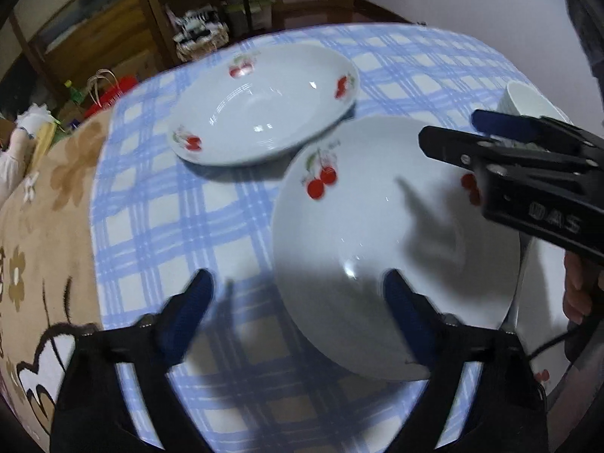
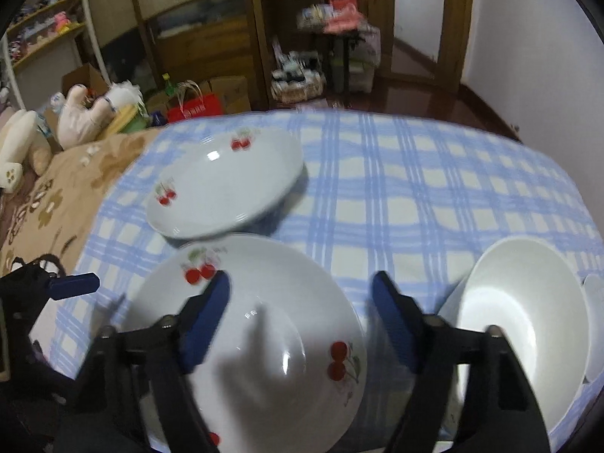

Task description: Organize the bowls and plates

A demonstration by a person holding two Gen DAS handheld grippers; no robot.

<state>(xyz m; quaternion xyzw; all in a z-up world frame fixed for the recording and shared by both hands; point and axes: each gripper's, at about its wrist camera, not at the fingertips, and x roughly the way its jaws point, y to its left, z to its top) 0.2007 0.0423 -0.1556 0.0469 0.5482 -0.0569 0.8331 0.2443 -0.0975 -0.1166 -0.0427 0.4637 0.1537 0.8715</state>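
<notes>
Two white cherry-print plates lie on the blue checked cloth. The far plate [image 1: 260, 104] [image 2: 226, 183] sits toward the back left. The near plate [image 1: 392, 245] [image 2: 256, 339] lies close to me, its far rim by the far plate. My left gripper [image 1: 298, 294] is open, its right finger over the near plate's left part, its left finger over the cloth. My right gripper [image 2: 302, 305] is open above the near plate's right side; it shows in the left wrist view [image 1: 472, 128]. A plain white bowl [image 2: 524, 321] [image 1: 528, 102] stands to the right.
A brown flowered blanket [image 2: 56, 196] [image 1: 41, 207] covers the surface left of the cloth [image 2: 415, 188]. Another white dish edge [image 2: 594, 321] shows at the far right. Shelves, boxes, bags and soft toys [image 2: 94, 113] stand beyond the far edge.
</notes>
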